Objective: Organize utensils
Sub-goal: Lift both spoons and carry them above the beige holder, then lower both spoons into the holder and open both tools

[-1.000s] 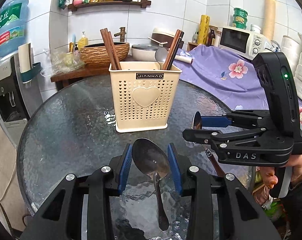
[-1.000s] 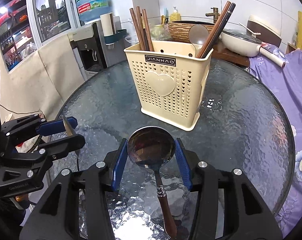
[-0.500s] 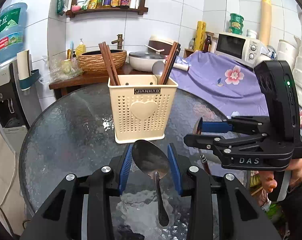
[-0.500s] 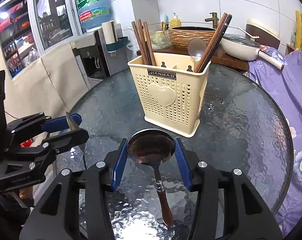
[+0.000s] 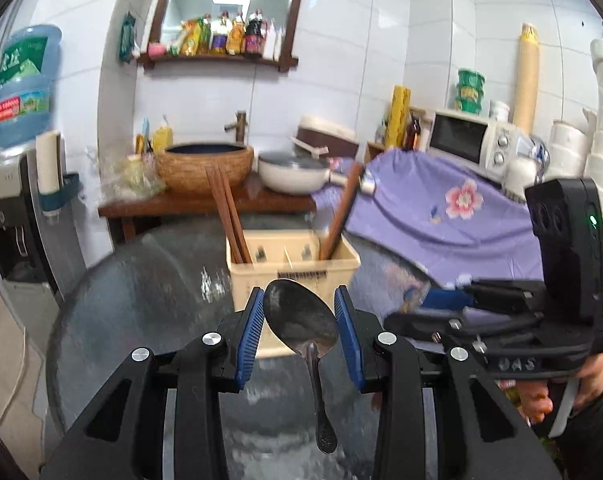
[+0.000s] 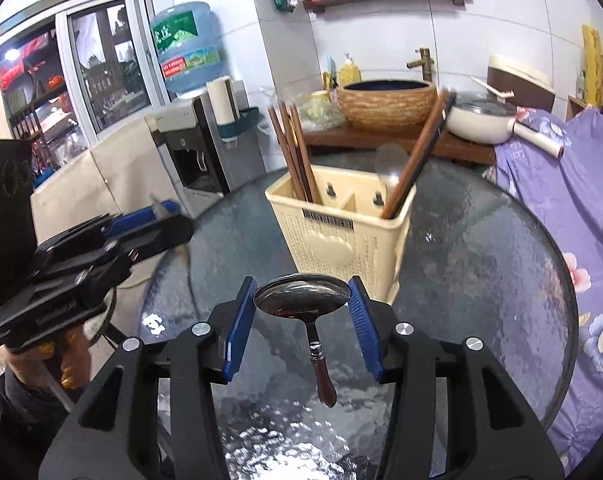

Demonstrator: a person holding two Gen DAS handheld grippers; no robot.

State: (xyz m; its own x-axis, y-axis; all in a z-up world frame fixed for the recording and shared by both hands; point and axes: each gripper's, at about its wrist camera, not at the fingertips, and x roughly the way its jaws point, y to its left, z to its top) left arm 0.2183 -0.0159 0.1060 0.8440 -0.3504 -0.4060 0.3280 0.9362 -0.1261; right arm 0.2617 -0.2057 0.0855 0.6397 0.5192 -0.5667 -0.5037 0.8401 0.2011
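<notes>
Your left claw point(image 5: 298, 330) pinches steel spoon point(image 5: 301, 320) by bowl; right claw point(image 6: 302, 312) likewise grips wooden-handled spoon point(image 6: 303, 304). Handles dangle: risk of pivot, slip, snagging caddy point(image 6: 341, 220) rim.

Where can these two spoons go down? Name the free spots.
Inside the cream caddy: the middle compartments between the chopsticks on the left and the crowded right end look free. On the glass table: bare glass on both sides of the caddy.
</notes>
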